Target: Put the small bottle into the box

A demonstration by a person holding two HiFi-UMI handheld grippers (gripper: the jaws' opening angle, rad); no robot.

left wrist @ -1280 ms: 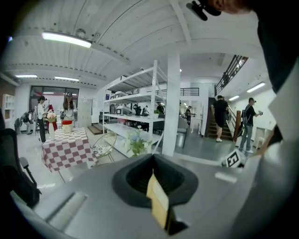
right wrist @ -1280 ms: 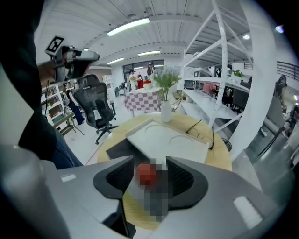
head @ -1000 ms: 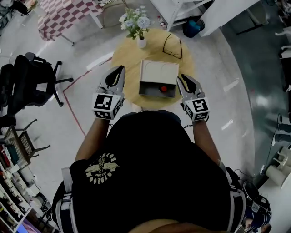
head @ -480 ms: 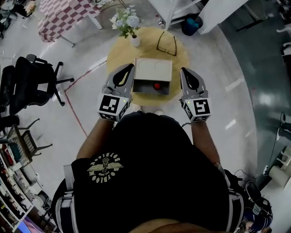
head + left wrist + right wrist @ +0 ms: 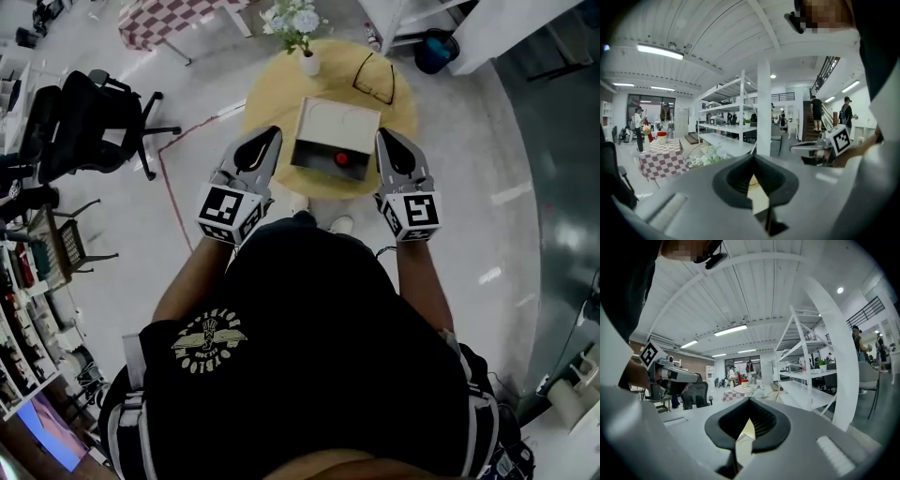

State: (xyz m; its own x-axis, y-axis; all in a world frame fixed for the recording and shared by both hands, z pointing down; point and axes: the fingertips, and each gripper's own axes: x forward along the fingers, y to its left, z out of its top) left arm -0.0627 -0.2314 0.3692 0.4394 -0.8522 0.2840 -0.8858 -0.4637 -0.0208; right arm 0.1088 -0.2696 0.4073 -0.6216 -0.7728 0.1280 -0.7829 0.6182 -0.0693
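left gripper [image 5: 269,141] has moved in toward the box [image 5: 336,120] over the last second and is now just beside its left wall. right gripper [image 5: 385,141] has clenched in that time and sits just beside the right wall. head camera swung too, so the table [image 5: 277,94] shows higher and further right in frame.

small bottle [image 5: 342,159]: only its red cap shows. it's inside the box, in the dark open part nearest the person, right of centre. neither gripper touches it.

both grippers are clenched and holding nothing. each gripper's own view shows the black pads meeting, with only a pale sliver visible past them. marker cubes face up in the head view. each gripper view catches the other gripper off to one side.

box is cream, lighter panel on the far half. it sits at the near edge of the round wooden table, between the two grippers.

behind the box on the right: glasses [image 5: 375,80] lying flat on the table. far-left edge of the table: white vase of flowers [image 5: 302,33].

floor around: red tape line [image 5: 173,183] to the left, black office chair [image 5: 89,112] further left, checked tablecloth [image 5: 169,14] top left, blue bin [image 5: 436,49] top right. gripper views show white shelving and people well back in the room.
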